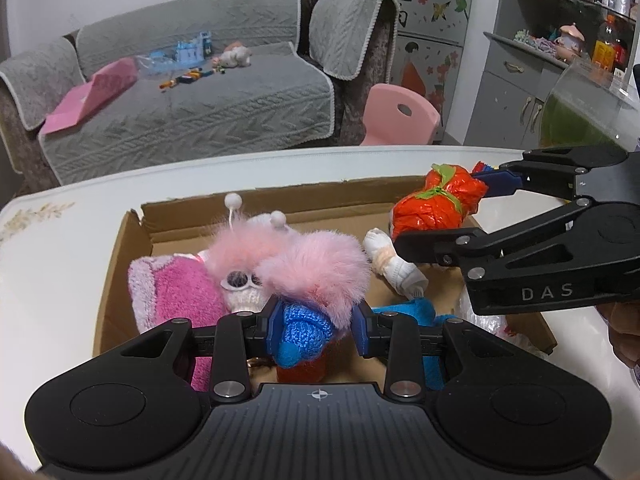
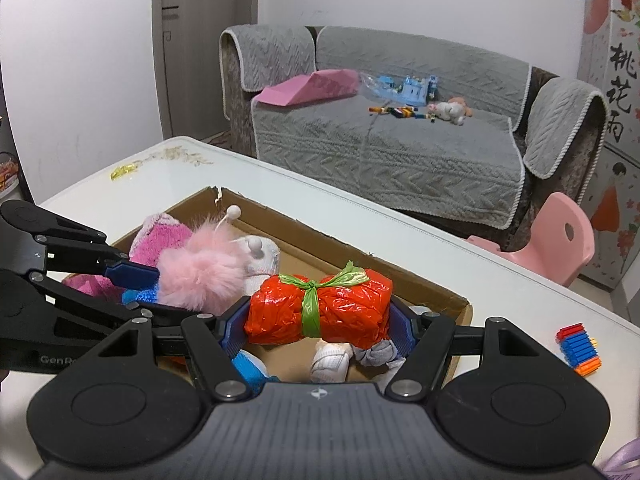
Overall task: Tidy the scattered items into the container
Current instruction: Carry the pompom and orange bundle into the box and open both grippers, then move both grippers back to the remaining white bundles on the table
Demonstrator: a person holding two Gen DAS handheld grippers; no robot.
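The left gripper is clenched on a fluffy doll — pink fur, blue knitted body, white sunglasses and two white bobble antennae — and holds it over the near side of the cardboard box. The blue pads press the knitted part from both sides. In the right wrist view the same doll hangs over the box's left half, with the left gripper reaching in from the left edge.

The right gripper grasps a red bundle of crinkled plastic tied with a green strip; its pads squeeze the two ends. In the left wrist view the bundle hangs above the far right corner of the box, the right gripper coming in from the right.

Inside the box lie a pink plush against the left wall, a white sock on the floor near the middle, and something blue by the near wall — its shape is mostly hidden.

The box sits on a white table. A stack of bricks, red, blue and orange, rests on the table near its right edge, well apart from the box.
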